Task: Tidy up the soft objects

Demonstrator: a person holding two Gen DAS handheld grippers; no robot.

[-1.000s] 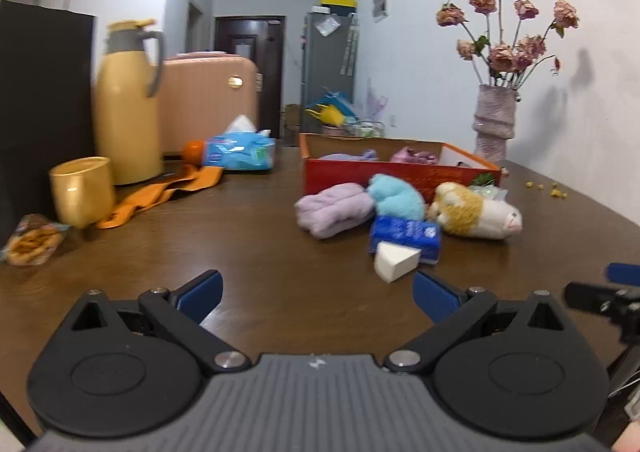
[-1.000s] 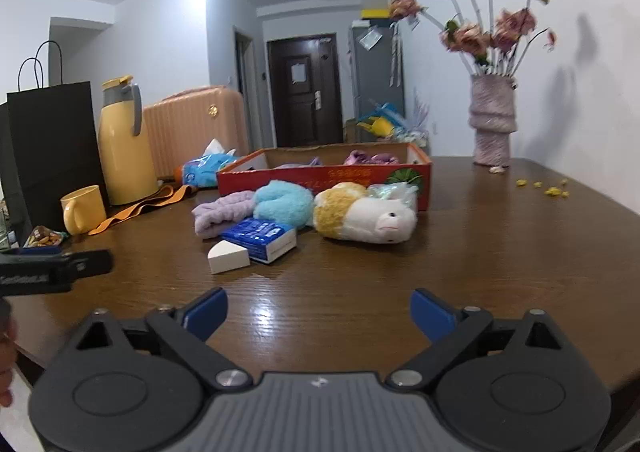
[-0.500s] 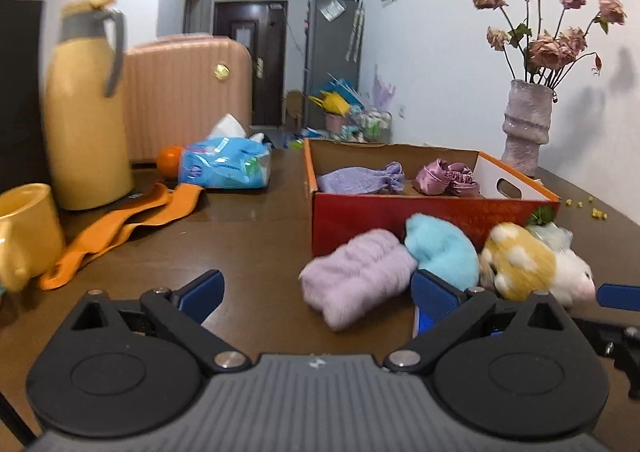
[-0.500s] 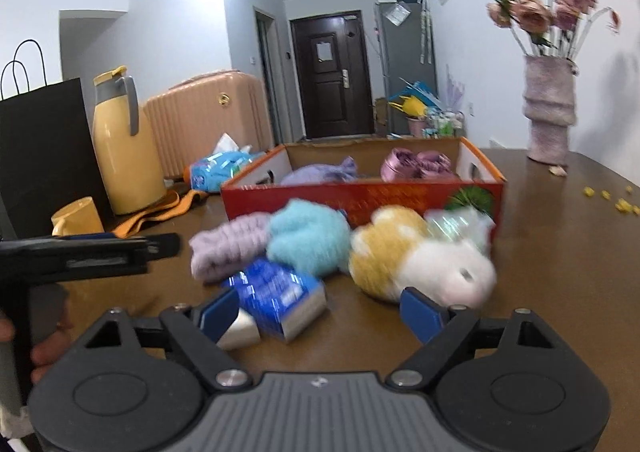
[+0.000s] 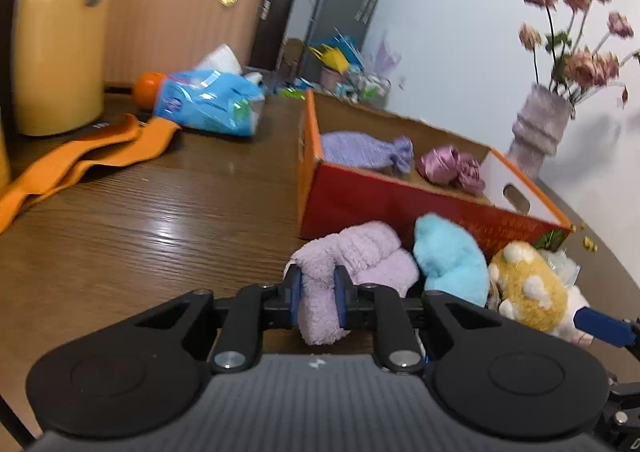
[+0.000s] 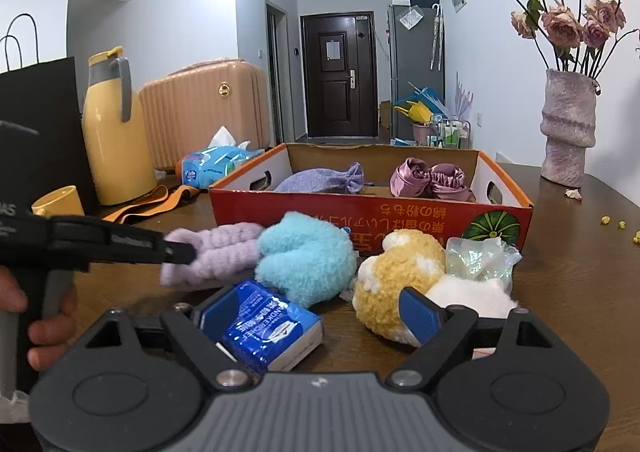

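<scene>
While your left gripper (image 5: 316,292) had its jaws clamped on the near end of the lilac fuzzy roll (image 5: 352,260), that roll lay on the wooden table (image 5: 152,219) just in front of the red cardboard box (image 5: 400,207), touching the turquoise plush (image 5: 448,256) on its right. Your right gripper (image 6: 312,316) had its jaws apart, one finger behind the blue packet (image 6: 264,324) and the other against the yellow-and-white plush animal (image 6: 400,264). A crinkled clear bag (image 6: 480,256) sat between that animal and the box front.

You had bare tabletop left of the box, up to the orange strap (image 5: 80,159) and the blue tissue pack (image 5: 208,99). The box was open-topped with cut-out handles in its end walls; inside it lay a lavender pouch (image 6: 320,179) and a pink satin bundle (image 6: 432,179), apart from each other, with bare floor between them.

Behind you stood a yellow thermos jug (image 6: 112,131), a yellow mug (image 6: 60,203), a black paper bag (image 6: 36,123) and a peach ribbed suitcase (image 6: 204,103); a grey vase (image 6: 568,131) of dried roses stood at the right, by the white wall, with small yellow crumbs (image 6: 616,223) near the table edge. A dark door (image 6: 340,71) closed off the hallway.

The box front carried upside-down East Asian lettering in orange and a green pumpkin picture. The packet's print was too blurred for you to read.
</scene>
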